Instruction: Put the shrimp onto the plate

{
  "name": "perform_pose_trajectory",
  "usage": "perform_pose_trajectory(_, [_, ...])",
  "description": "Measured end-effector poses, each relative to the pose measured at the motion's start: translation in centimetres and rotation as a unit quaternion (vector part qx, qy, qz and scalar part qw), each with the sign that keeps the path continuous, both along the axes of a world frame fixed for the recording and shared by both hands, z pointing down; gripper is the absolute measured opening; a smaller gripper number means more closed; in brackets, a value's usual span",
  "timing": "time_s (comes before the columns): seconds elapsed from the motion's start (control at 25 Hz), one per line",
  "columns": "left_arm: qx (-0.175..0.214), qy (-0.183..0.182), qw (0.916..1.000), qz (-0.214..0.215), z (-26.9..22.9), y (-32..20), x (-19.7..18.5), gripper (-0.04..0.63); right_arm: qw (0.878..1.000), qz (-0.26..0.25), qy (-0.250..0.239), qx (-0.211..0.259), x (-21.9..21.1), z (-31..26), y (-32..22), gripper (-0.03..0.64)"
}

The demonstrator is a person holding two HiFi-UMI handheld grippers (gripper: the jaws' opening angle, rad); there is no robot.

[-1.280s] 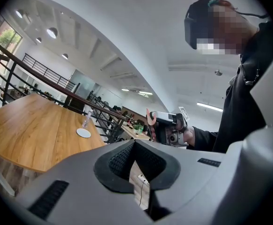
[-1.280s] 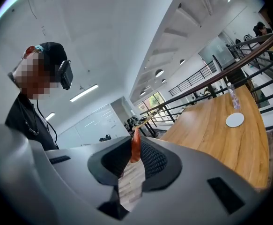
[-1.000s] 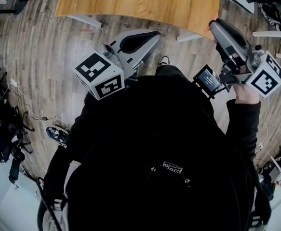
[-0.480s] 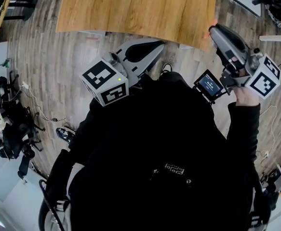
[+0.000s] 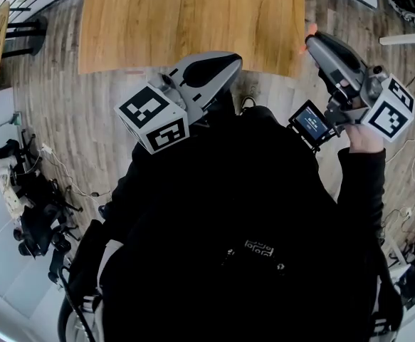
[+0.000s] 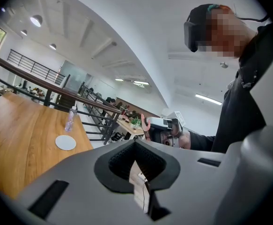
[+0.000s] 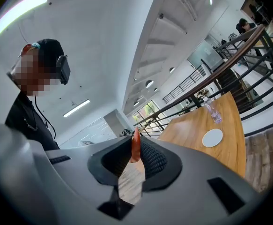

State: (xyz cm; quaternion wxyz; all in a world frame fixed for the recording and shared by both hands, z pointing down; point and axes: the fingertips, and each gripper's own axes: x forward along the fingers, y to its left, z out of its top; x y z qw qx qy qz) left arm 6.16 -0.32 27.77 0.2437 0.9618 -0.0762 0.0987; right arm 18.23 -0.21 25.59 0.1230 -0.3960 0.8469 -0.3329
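Right gripper (image 7: 136,142) fingers pinch the shrimp (image 7: 135,149), its long axis upright between them. Left gripper (image 6: 135,143) fingers are closed on nothing. The plate (image 7: 212,138) sits ahead across the worktop (image 5: 193,20), well apart, so the right gripper carries.

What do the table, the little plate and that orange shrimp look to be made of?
Table: wood or a wood-look laminate, matte, with grain lines showing.
Plate: plain white and smooth, perhaps ceramic or plastic; too small to tell.
Shrimp: glossy, even orange-red, so probably a plastic or rubber toy; it is pinched in the right gripper.
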Motion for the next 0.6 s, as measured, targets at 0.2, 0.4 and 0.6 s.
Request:
perform_pose_trajectory(0.2, [0.007, 0.016, 0.9985, 0.052, -0.5, -3.3, 3.0, 0.003, 0.999, 0.047, 0.015, -0.002, 2.5, -0.4, -1.5, 0.067])
perform_pose_trajectory(0.4, [0.013, 0.026, 0.9956, 0.089, -0.8, -5.7, 4.4, 0.003, 0.997, 0.079, 0.018, -0.005, 3.5, -0.7, -3.1, 0.067])
perform_pose_trajectory(0.6, [0.015, 0.035, 0.9926, 0.115, -1.3, -7.6, 4.8, 0.003, 0.994, 0.104, 0.025, 0.002, 3.3, -1.8, -4.7, 0.067])
